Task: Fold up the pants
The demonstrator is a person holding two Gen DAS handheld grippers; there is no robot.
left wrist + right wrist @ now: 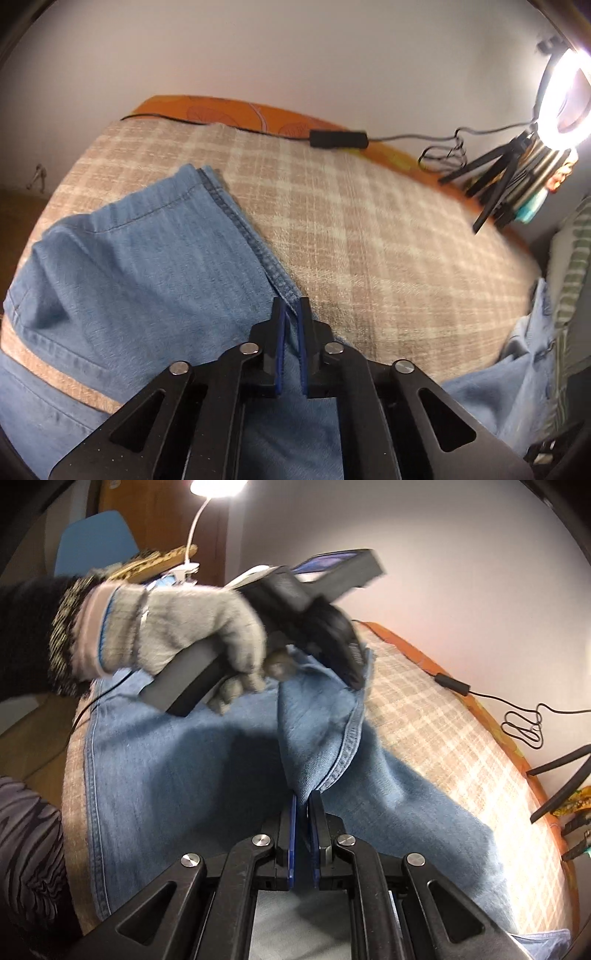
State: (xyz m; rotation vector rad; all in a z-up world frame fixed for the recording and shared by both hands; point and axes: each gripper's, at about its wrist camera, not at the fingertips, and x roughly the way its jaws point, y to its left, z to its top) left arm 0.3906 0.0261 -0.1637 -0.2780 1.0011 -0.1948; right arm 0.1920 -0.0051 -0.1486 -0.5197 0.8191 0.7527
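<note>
Light blue denim pants (147, 258) lie on a beige plaid blanket (369, 221), with one leg folded back so its stitched hem runs diagonally. My left gripper (291, 302) is shut on that hem edge, denim pinched between the blue pads. In the right wrist view the pants (184, 775) spread across the blanket, and my right gripper (303, 799) is shut on a raised fold of the denim. Farther along the same ridge, a grey-gloved hand (177, 627) holds the left gripper (356, 679), tilted down onto the cloth.
A lit ring light (565, 96) on a black tripod (495, 184) stands at the far right corner, and its cable with a black box (338, 139) runs along the orange bed edge (221, 107). A blue chair (96, 539) and wooden door are beyond the bed.
</note>
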